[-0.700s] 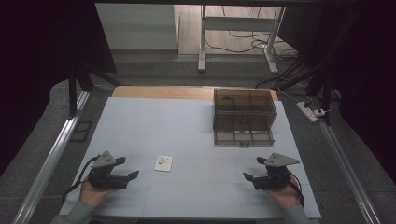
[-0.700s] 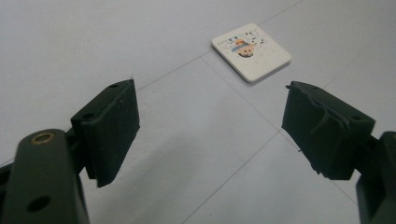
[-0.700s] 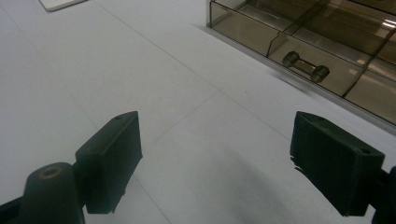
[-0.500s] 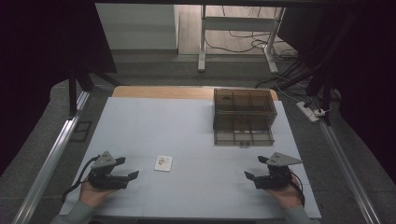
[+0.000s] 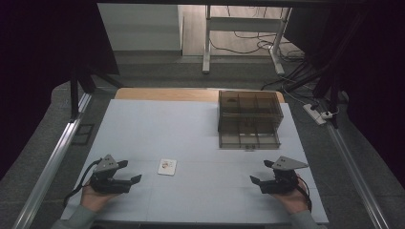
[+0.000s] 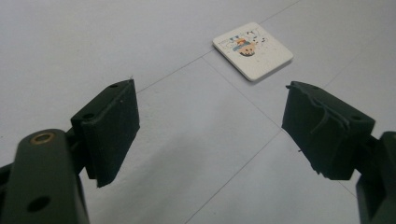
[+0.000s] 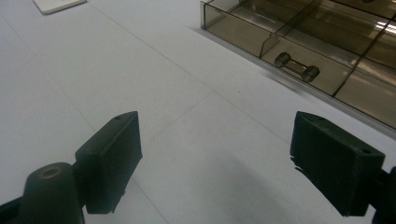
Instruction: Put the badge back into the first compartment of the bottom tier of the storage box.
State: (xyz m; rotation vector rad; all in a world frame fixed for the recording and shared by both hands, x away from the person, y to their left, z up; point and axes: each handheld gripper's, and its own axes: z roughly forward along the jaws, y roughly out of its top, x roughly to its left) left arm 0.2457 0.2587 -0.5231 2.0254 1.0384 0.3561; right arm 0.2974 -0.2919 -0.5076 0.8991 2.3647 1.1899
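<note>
White and flat on the table (image 5: 143, 119), the small card (image 5: 167, 166) lies low-centre in the high view, just right of the left gripper (image 5: 131, 171), jaws spread and empty, far nearer than the equally released right gripper (image 5: 258, 172).

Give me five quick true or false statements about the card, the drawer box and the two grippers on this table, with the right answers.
1. The left gripper is shut on the small white card. False: its jaws stand open and empty, and the card lies on the table apart from them.
2. The card lies nearer the left gripper than the right gripper. True.
3. The smoky clear drawer box has a drawer pulled out. True.
4. The right gripper holds the drawer handle. False: its jaws are open with nothing between them, short of the drawer.
5. The card stands on top of the drawer box. False: it lies flat on the table.
</note>
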